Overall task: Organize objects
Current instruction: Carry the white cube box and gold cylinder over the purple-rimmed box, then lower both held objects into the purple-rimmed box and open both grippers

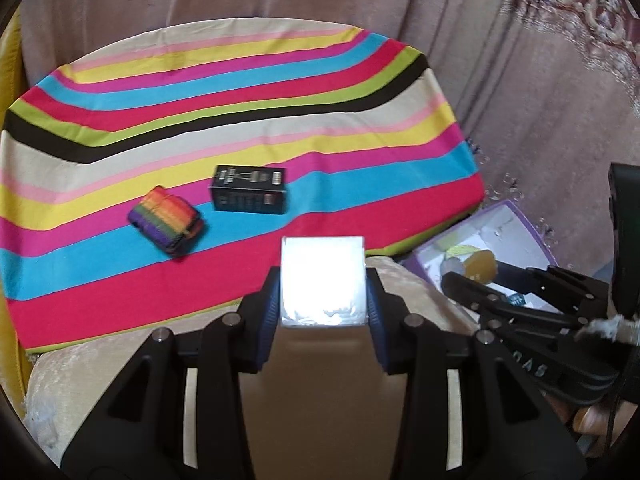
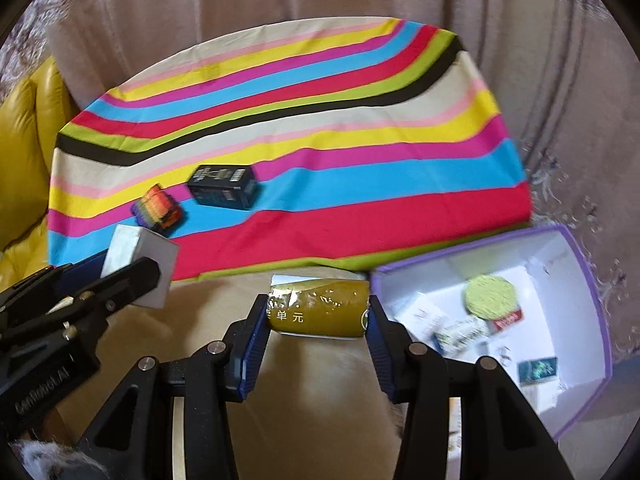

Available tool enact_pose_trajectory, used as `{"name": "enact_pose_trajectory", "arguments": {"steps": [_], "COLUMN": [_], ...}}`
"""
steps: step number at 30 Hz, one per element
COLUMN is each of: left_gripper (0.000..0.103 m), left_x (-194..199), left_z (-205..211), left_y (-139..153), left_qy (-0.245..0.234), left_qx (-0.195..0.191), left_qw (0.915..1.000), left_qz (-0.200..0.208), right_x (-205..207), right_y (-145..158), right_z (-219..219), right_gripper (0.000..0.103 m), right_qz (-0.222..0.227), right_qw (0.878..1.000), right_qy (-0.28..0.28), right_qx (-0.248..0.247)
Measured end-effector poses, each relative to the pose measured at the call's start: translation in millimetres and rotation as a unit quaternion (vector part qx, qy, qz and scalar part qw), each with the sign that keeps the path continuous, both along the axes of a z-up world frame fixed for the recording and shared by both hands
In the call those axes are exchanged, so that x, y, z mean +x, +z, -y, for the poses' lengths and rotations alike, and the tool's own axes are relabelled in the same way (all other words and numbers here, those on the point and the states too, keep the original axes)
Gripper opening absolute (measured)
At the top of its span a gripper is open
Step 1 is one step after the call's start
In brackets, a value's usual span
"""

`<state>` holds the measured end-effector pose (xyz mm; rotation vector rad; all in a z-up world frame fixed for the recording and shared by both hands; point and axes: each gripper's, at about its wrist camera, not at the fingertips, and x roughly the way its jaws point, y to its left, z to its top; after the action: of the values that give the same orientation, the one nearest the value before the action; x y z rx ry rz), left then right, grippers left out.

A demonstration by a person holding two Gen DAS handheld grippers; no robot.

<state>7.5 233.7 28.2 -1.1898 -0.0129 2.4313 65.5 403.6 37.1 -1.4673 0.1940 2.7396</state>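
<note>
Above the striped cloth (image 1: 240, 120): left gripper (image 1: 323, 280) clamps white box (image 1: 323, 276), right gripper (image 2: 318, 312) clamps olive packet (image 2: 318, 312); both likely light, the film-wrapped packet probably slippery, best held across flat sides

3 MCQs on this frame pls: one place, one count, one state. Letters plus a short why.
1. Where is the black box?
A. on the striped cloth
B. in the purple bin
C. in a gripper

2. How many things lie on the striped cloth?
A. one
B. two
C. four

3. What does the right hand-held gripper hold?
A. nothing
B. the rainbow wallet
C. an olive packet

Answers:
1 A: it sits on the cloth beside the rainbow wallet, apart from the purple bin.
2 B: only the black box and the wallet lie there.
3 C: its jaws clamp the packet at both ends, while the left hand-held gripper grips a white box.
</note>
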Motion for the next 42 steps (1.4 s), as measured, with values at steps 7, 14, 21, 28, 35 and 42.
{"name": "enact_pose_trajectory", "arguments": {"steps": [7, 14, 21, 28, 35, 42], "left_gripper": [0.044, 0.044, 0.044, 0.044, 0.044, 0.044], "left_x": [11.8, 20.9, 21.8, 19.7, 13.0, 3.9], "left_z": [-34.2, -81.1, -117.9, -150.2, -181.9, -206.8], "left_y": [5.2, 6.2, 0.5, -2.5, -11.0, -23.1], "left_qy": [-0.047, -0.111, -0.152, -0.179, -0.196, -0.207], "left_qx": [-0.007, -0.017, -0.025, -0.035, -0.034, -0.03], "left_qw": [0.9988, 0.9936, 0.988, 0.983, 0.9791, 0.9747], "left_qz": [-0.007, -0.007, 0.006, 0.014, 0.041, 0.078], "right_x": [16.8, 32.6, 43.6, 48.3, 50.6, 50.1], "right_y": [2.8, 8.3, 6.3, 0.2, -4.2, -13.3], "right_z": [-42.4, -75.2, -107.8, -138.6, -161.8, -181.1], "right_gripper": [0.047, 0.047, 0.047, 0.047, 0.047, 0.047], "right_qz": [0.001, -0.007, -0.009, -0.004, -0.002, 0.006], "right_qw": [0.999, 0.996, 0.991, 0.985, 0.979, 0.975], "right_qy": [-0.048, -0.087, -0.128, -0.162, -0.19, -0.208], "right_qx": [0.005, 0.027, 0.048, 0.06, 0.074, 0.083]}}
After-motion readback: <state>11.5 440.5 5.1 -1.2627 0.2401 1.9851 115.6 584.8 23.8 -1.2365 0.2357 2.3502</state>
